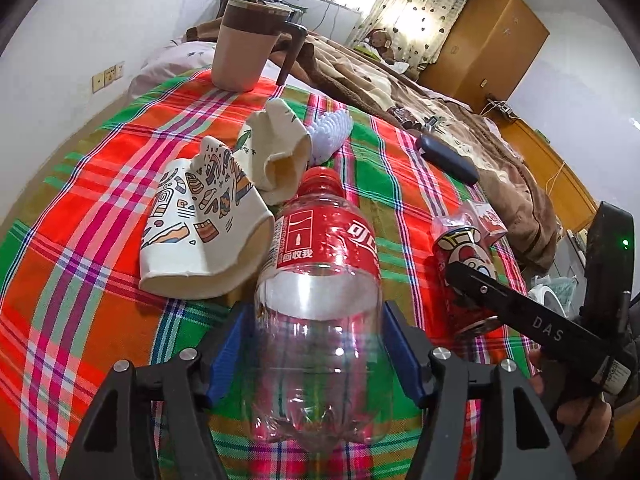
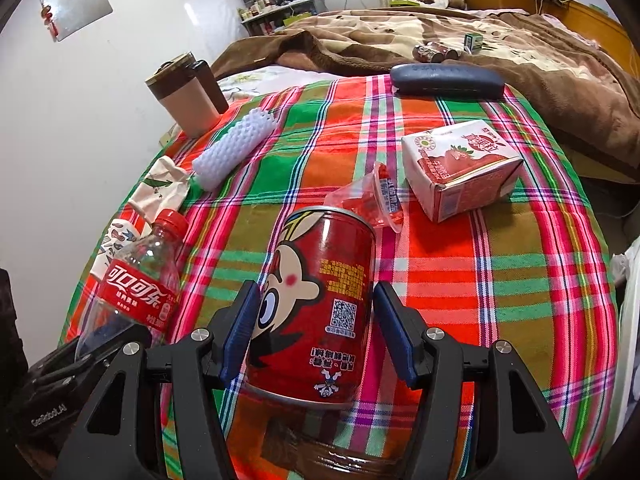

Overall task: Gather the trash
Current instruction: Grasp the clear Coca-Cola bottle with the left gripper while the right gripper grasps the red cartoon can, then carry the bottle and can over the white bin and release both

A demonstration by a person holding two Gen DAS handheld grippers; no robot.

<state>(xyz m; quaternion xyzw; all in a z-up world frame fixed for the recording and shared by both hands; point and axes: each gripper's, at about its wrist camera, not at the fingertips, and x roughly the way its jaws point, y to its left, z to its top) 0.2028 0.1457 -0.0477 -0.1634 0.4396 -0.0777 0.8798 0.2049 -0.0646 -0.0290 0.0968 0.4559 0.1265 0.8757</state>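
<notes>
My left gripper is shut on an empty clear cola bottle with a red label, lying on the plaid cloth; the bottle also shows in the right wrist view. My right gripper is shut on a red cartoon can, which also shows in the left wrist view. Two crushed paper cups lie left of the bottle. A strawberry milk carton and a clear jelly cup lie beyond the can.
A beige mug with a brown lid stands at the cloth's far left. A white foam sleeve lies nearby. A dark glasses case sits at the far edge. A brown blanket covers the bed beyond.
</notes>
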